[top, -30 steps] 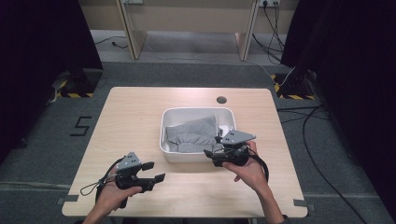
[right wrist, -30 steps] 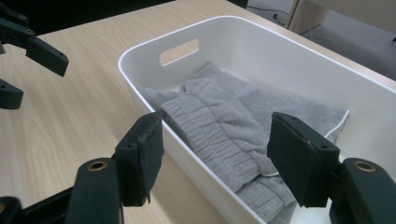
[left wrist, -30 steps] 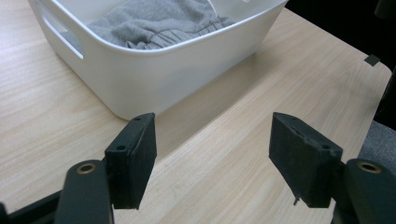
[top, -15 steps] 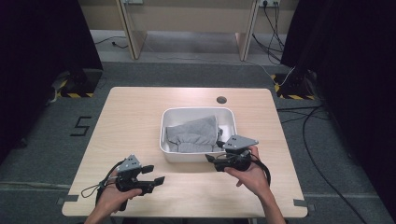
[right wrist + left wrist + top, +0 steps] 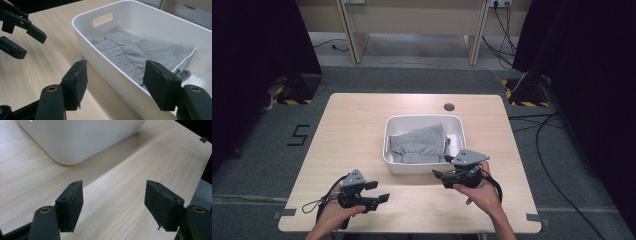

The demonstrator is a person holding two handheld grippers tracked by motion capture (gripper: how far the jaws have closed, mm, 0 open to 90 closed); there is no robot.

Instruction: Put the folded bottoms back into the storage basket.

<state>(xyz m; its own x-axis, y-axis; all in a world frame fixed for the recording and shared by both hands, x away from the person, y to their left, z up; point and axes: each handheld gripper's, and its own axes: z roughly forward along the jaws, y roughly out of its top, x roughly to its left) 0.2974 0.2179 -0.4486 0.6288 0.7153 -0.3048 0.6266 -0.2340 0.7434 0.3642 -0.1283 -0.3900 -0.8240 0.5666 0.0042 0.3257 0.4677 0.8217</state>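
Both jaws stand wide on the right gripper and the left gripper, neither holding anything. Ahead of the right gripper, the grey garment in the white tub looks soft and light (likely limp); its ribbed band seems the firmest hold.

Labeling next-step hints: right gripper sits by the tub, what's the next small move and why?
Probably ease the right gripper forward over the tub rim and down to the grey cloth. Its jaws are open and empty, aimed at the cloth, which lies loose inside.
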